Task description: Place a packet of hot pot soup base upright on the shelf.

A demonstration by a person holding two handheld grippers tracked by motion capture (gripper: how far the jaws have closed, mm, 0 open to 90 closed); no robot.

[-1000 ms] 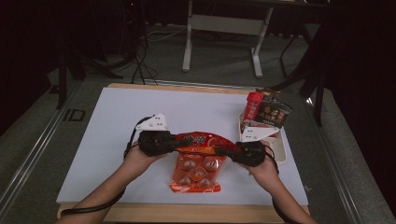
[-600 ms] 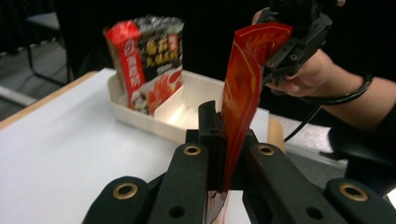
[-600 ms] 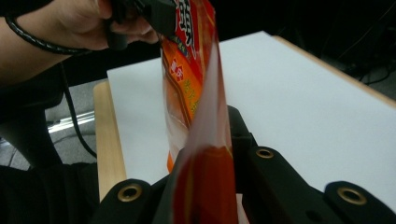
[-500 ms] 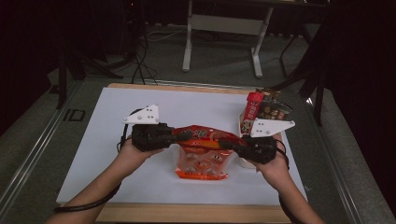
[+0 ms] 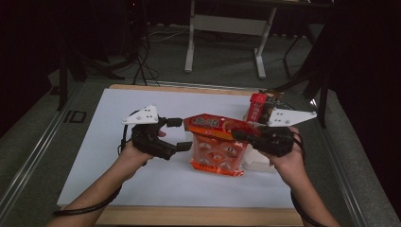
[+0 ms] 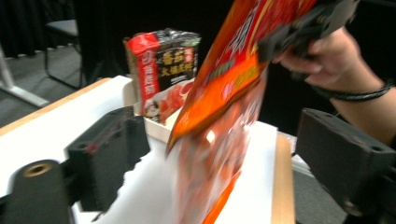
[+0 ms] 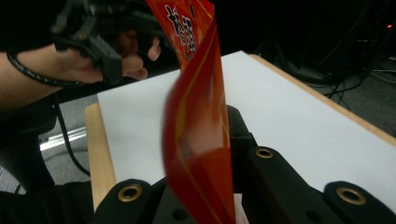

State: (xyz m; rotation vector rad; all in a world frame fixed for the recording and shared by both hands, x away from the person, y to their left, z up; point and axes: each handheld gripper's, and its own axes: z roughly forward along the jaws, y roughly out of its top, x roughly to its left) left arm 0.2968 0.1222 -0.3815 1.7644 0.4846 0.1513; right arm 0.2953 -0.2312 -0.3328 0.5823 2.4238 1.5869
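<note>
I logged the left gripper with jaws just opened, spread clear of the red snack bag, which hung above the white table pinched at its right top edge by the right gripper alone. With one corner held, I judged the swinging bag could slip or tear. The left gripper view showed noodle packs standing in a box behind; the right gripper view showed the pinch.

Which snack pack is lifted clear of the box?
The orange-red pack, hanging from the right gripper. The red-and-black pack stands in the cardboard box.
</note>
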